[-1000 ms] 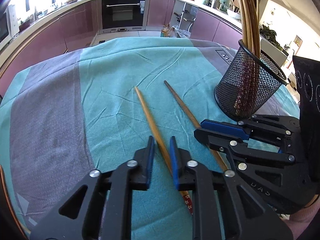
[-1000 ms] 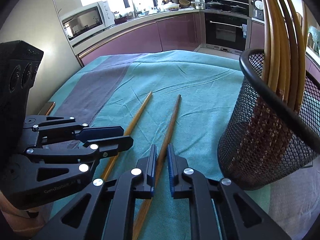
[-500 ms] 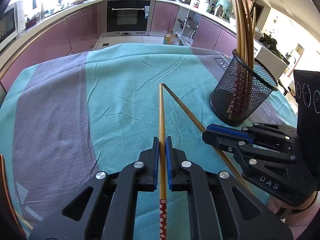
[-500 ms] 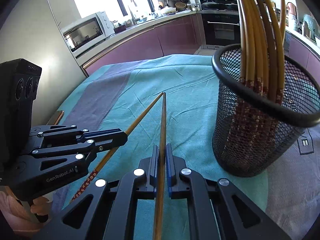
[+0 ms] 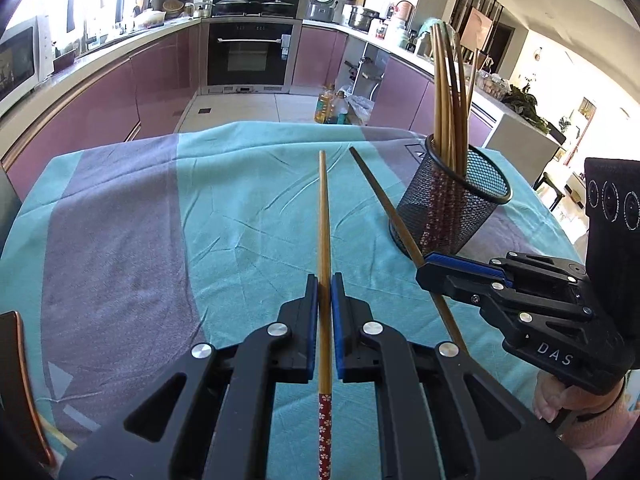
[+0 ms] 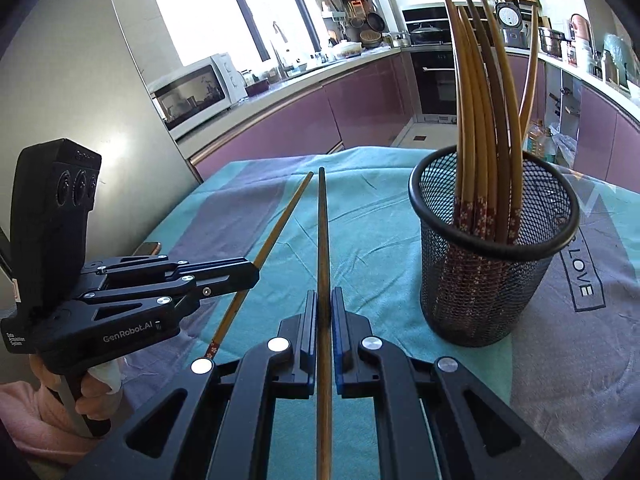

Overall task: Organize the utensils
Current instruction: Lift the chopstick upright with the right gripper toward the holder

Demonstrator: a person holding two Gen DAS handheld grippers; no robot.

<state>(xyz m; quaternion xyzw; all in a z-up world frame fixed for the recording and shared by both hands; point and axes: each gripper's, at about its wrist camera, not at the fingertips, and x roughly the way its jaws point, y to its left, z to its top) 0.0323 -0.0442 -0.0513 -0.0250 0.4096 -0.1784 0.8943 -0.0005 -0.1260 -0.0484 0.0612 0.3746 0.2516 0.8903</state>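
Observation:
My left gripper (image 5: 324, 280) is shut on a light wooden chopstick (image 5: 323, 216) with a red flowered end, held above the cloth and pointing forward. My right gripper (image 6: 324, 296) is shut on a darker wooden chopstick (image 6: 322, 232), also lifted and pointing forward. In the left wrist view the right gripper (image 5: 424, 268) holds the dark chopstick (image 5: 380, 196) just right of mine. In the right wrist view the left gripper (image 6: 254, 274) holds the light chopstick (image 6: 276, 232) at the left. A black mesh cup (image 6: 492, 256) with several chopsticks stands at the right; it also shows in the left wrist view (image 5: 452, 208).
The table is covered by a teal and grey cloth (image 5: 160, 216). A phone (image 6: 148, 247) lies near the table's left edge. Kitchen counters, an oven (image 5: 252, 52) and a microwave (image 6: 196, 88) stand beyond the table.
Both grippers have closed on their chopsticks and lifted them off the cloth. Both have pulled back and up, so the mesh cup looks farther away.

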